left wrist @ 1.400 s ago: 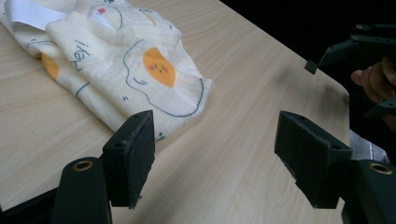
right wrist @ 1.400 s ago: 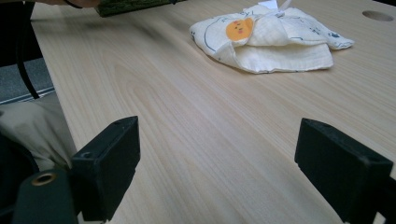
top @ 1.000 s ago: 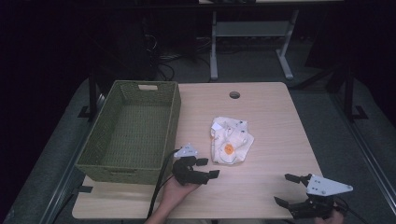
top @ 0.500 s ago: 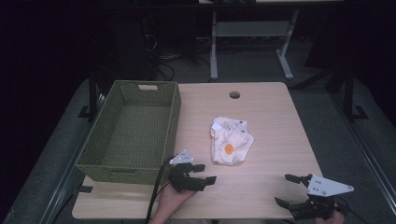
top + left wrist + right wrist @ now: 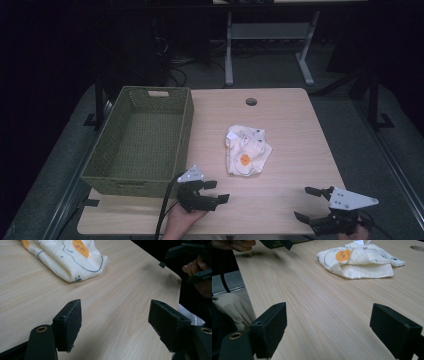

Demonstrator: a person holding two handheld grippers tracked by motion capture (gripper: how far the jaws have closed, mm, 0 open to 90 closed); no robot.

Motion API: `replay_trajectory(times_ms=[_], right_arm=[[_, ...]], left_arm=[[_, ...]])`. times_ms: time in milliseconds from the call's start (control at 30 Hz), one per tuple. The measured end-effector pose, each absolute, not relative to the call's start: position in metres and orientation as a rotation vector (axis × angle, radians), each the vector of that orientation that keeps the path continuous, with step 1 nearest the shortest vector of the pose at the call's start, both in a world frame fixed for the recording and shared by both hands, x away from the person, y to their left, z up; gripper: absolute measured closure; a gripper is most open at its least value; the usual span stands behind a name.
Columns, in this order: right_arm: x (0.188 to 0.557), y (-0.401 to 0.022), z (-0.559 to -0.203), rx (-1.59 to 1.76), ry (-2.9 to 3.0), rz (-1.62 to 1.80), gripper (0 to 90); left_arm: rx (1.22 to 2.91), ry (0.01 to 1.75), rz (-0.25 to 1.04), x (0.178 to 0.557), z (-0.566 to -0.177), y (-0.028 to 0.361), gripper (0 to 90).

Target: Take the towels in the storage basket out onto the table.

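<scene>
Pale wood grain runs across the rectangular light-wood table point(image 5: 290, 165), and on it, a little right of centre, lies the crumpled white muslin cloth with an orange spot and thin dark line drawings point(image 5: 246, 156); it rests apart from everything else, just right of the green woven rectangular basket point(image 5: 145, 142) that stands on the left half of the table.

Our left gripper point(image 5: 212, 192) sits at the near edge, beside the basket's near right corner; compared with a second ago it has drawn back toward us and slightly down, away from the cloth, which has not shifted; its jaws have just been opening a little further and now stand wide apart with nothing between them, as the bare tabletop point(image 5: 112, 307) between its pads shows.

Our right gripper point(image 5: 312, 205) hangs over the near right corner where it was a second ago; its jaws also gape wide and hold nothing.

We judge that the cloth is not yet picked up; the retreat leaves both grippers well short of it, so a fresh reach forward comes before any grasp.
</scene>
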State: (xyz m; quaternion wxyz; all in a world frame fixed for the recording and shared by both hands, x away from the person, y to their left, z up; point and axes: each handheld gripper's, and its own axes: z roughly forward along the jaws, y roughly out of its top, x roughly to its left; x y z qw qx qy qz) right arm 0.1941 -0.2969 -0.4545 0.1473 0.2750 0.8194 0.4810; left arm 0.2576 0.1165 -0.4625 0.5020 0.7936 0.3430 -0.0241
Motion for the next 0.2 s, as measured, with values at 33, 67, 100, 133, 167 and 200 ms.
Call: replay_trajectory(times_ms=[33, 67, 100, 133, 167, 200], right_arm=[[0.1943, -0.2969, -0.4546, 0.788, 2.359, 1.384, 13.8], [0.1943, -0.2969, -0.4546, 0.787, 2.36, 1.385, 13.8], [0.1943, -0.2969, -0.4547, 0.787, 2.36, 1.384, 13.8], [0.1945, -0.2969, -0.4548, 0.788, 2.361, 1.383, 13.8], [0.1949, -0.2971, -0.4551, 0.787, 2.363, 1.382, 13.8], [0.1953, -0.2973, -0.4552, 0.787, 2.365, 1.384, 13.8]], left_arm=[[1.918, 0.828, -0.06, 0.2578, -0.4628, 0.1164, 26.9], [1.915, 0.826, -0.059, 0.258, -0.4629, 0.1161, 26.7], [1.911, 0.825, -0.062, 0.2578, -0.463, 0.1155, 26.3], [1.914, 0.82, -0.063, 0.2577, -0.463, 0.1147, 26.2], [1.914, 0.818, -0.062, 0.2573, -0.4631, 0.1133, 26.1], [1.919, 0.811, -0.061, 0.2572, -0.4632, 0.1123, 25.7]])
